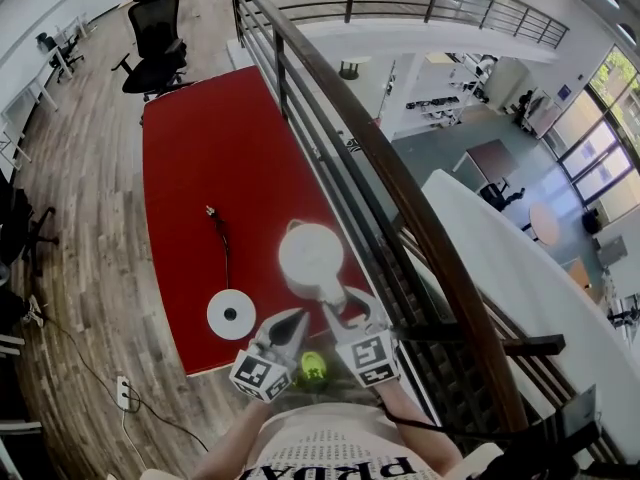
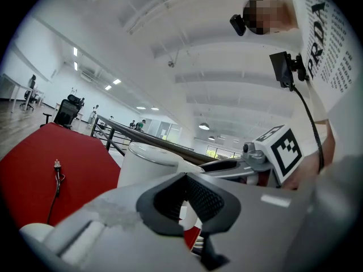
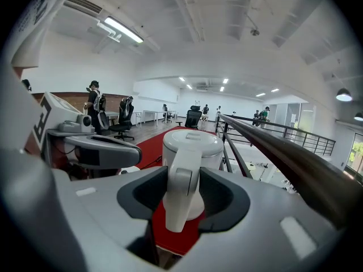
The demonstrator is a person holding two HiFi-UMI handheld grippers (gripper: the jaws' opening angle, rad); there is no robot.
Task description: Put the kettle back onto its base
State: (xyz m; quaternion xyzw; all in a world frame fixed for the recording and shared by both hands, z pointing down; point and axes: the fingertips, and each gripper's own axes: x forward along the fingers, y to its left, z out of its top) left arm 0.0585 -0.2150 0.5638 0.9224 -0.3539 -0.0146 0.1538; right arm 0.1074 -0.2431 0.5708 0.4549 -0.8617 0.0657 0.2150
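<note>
R gripper (image 3: 184, 196): your jaws stand apart, kettle (image 3: 193, 146) handle (image 3: 182, 186) between them, not clamped.
L gripper (image 2: 184, 200): your jaws together, nothing in them; just left of R gripper.
Kettle: upright on red mat (image 1: 210, 148), long axis vertical; handle twd you, spout away; beside railing (image 1: 400, 188).
Lid: shut; contents can't be seen.
Base (image 1: 231, 314): flat on mat, left of kettle, near but apart; cord (image 1: 222, 248) runs away from you.
</note>
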